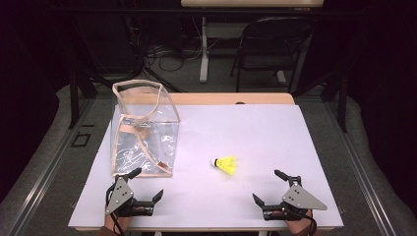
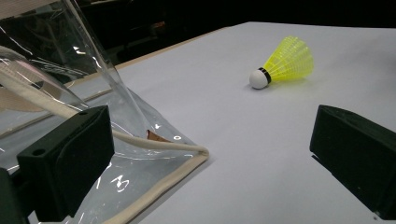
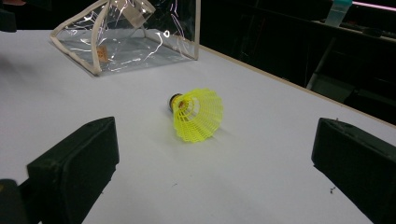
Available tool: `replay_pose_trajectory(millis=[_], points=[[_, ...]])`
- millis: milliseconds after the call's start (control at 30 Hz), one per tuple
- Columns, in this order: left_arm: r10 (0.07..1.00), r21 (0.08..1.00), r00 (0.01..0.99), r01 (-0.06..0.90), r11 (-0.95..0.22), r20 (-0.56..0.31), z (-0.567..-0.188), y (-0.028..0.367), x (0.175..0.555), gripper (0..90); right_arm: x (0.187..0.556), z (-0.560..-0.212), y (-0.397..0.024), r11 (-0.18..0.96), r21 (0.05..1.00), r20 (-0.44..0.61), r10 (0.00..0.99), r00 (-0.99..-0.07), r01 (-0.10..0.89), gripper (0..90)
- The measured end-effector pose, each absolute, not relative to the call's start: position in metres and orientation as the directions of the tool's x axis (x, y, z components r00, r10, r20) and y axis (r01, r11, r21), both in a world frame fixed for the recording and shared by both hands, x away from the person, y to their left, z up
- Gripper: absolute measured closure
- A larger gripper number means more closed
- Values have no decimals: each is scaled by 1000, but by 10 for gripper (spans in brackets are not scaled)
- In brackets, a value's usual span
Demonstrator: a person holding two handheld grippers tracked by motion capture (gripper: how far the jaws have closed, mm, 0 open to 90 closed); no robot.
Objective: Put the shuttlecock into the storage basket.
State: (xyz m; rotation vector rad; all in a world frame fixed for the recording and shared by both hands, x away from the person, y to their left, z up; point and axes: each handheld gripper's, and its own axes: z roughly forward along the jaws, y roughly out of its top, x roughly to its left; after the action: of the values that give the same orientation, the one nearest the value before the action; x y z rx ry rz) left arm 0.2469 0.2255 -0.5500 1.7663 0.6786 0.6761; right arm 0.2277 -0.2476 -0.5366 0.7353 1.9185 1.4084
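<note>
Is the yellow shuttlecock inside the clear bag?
No, the shuttlecock lies on the table, to the right of the bag.

The clear bag [image 1: 142,130] stands as the one tall obstacle. Right of the bag, open surface [image 1: 255,132] surrounds the lone shuttlecock [image 1: 227,164]. The left hand-held gripper [image 1: 146,186] sits just beside the bag's near edge.

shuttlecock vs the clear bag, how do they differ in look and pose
The shuttlecock is bright yellow with a white cork tip, opaque; the clear plastic bag is see-through with beige trim and straps.
The shuttlecock lies on its side; the bag stands upright with its mouth open.
The shuttlecock is far smaller than the bag.
The bag sits just ahead of the left gripper; the shuttlecock lies nearer the middle.
Both rest on the white table, ungripped.
</note>
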Motion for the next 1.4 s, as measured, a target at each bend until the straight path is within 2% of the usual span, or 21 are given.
replay_pose_trajectory(millis=[767, 1400], points=[[716, 956, 687, 113, -270, 121, -550, 223, 249, 0, 229, -538, -249, 268, 960, -158, 747, -645, 75, 4], [668, 951, 733, 97, -294, 131, -548, 212, 262, 0, 230, -539, -247, 275, 957, -154, 743, -652, 88, 4]])
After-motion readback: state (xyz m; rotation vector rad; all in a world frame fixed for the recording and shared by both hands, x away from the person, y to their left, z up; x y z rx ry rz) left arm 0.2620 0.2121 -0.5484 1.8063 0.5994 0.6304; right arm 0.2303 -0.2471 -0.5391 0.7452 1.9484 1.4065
